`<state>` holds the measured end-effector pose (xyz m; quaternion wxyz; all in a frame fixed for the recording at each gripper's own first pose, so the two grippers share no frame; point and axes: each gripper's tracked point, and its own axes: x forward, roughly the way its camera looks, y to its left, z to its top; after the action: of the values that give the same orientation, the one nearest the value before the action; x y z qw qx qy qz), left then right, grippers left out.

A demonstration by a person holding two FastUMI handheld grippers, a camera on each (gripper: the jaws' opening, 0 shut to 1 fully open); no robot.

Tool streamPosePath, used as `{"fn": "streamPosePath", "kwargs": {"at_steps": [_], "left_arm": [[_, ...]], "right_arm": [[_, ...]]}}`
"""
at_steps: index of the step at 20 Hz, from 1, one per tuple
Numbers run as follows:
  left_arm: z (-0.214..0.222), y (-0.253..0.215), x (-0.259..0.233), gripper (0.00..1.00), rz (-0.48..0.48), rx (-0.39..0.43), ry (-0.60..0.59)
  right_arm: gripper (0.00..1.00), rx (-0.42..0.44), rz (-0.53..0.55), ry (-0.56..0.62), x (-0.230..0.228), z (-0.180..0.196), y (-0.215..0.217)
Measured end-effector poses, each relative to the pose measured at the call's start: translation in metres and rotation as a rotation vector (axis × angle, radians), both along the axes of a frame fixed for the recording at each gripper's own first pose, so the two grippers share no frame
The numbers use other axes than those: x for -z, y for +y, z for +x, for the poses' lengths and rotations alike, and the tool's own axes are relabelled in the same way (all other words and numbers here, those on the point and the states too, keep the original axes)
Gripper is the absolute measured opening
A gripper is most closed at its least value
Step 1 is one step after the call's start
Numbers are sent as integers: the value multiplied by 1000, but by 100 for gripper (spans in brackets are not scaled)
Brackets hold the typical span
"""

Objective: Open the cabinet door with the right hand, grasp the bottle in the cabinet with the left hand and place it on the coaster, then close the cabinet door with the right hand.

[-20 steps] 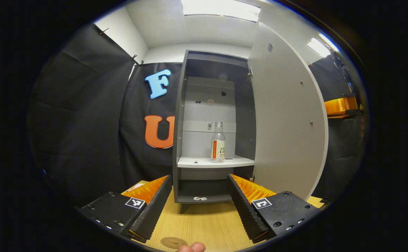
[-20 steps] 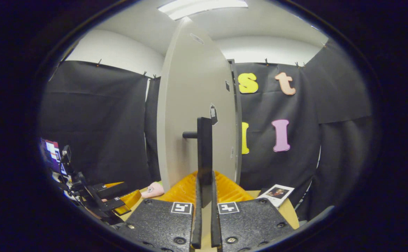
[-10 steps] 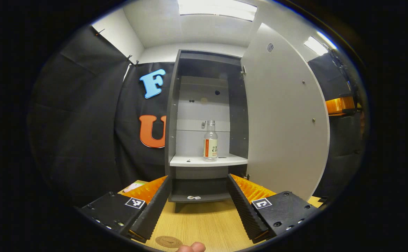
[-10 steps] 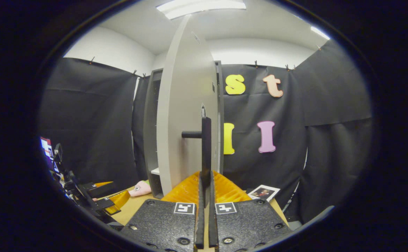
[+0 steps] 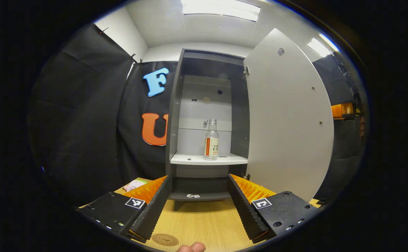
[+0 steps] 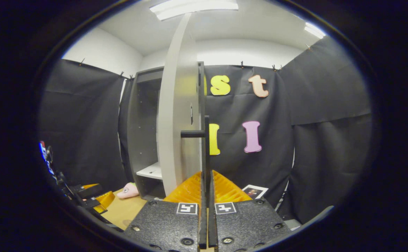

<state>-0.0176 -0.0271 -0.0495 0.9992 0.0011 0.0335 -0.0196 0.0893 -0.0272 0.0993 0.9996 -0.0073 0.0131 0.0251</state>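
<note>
While the left gripper hovers over the worktop, jaws apart, bottle upright on the cabinet shelf, door open, coaster below, right gripper jaws clamped on the handle.

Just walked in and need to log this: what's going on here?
A person is working a cabinet with two grippers. The right gripper is shut on the door handle, with the cabinet door swung open. The left gripper waits open, facing the bottle upright on the shelf. The coaster lies on the table.
</note>
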Motion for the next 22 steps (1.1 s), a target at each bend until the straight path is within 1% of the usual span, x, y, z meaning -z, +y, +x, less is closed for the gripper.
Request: {"fn": "streamPosePath", "kwargs": {"at_steps": [2,7,9,10,11,12,13,14,16,17,18,20,22], "left_arm": [[-1,-1,1,95,0,-7,3],[1,-1,2,95,2,-26,6],[2,-2,3,95,-1,-34,11],[2,-1,3,95,-1,-42,12],[3,-1,4,95,-4,-44,15],[3,-2,5,95,-8,-43,19],[3,-4,5,95,-11,-41,24],[3,-4,4,95,-9,-42,27],[5,-4,2,95,3,-45,26],[6,-2,2,95,10,-49,26],[7,-1,2,95,9,-50,30],[11,0,1,95,-4,-51,34],[19,1,-6,95,-2,-45,26]], "right_arm": [[5,-7,-12,4,4,-4,-1],[6,9,-47,30,14,-27,-15],[8,56,-64,33,15,-32,-33],[22,77,-61,32,18,-32,-40],[48,96,-50,36,21,-31,-46],[52,104,-35,38,23,-29,-50],[59,109,-17,41,24,-28,-53],[60,112,-2,42,26,-25,-56],[72,91,22,33,27,-22,-54],[82,89,22,31,26,-19,-54],[87,93,19,29,27,-19,-58],[95,92,25,22,26,-17,-60],[99,83,31,16,25,-16,-61]]}}
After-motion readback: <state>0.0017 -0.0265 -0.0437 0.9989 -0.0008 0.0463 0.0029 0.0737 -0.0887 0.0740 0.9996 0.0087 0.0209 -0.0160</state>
